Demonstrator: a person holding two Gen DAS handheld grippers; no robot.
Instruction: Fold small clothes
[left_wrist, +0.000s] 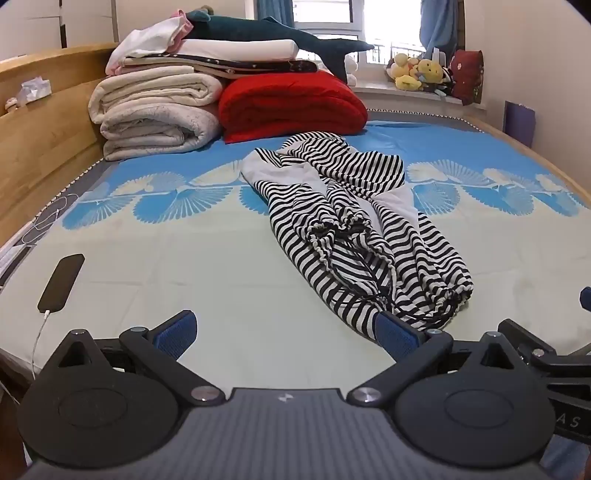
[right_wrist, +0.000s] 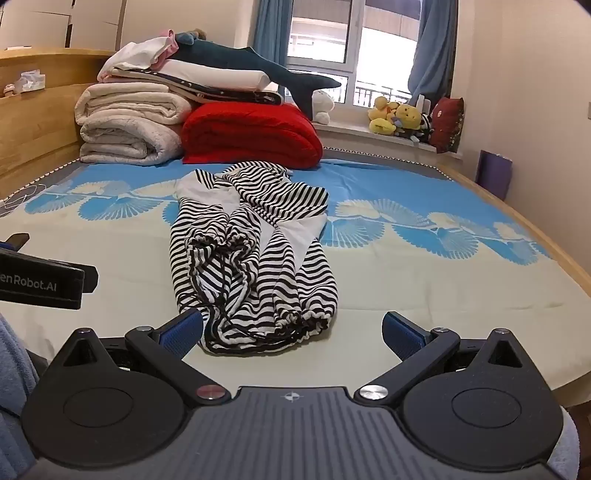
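Note:
A black-and-white striped garment (left_wrist: 354, 221) lies crumpled on the bed, with gathered drawstring cuffs at its near end; it also shows in the right wrist view (right_wrist: 255, 258). My left gripper (left_wrist: 288, 332) is open and empty, low over the sheet, its right fingertip at the garment's near edge. My right gripper (right_wrist: 293, 332) is open and empty, straddling the garment's near end without holding it. The left gripper's body (right_wrist: 40, 280) shows at the left of the right wrist view.
The bed sheet (left_wrist: 184, 266) is pale green with a blue fan pattern. Folded white blankets (left_wrist: 155, 118), a red quilt (left_wrist: 291, 105) and a shark plush (left_wrist: 280, 35) are stacked at the far end. A black phone on a cable (left_wrist: 61, 282) lies at left. A wooden bed frame (left_wrist: 40, 140) runs along the left.

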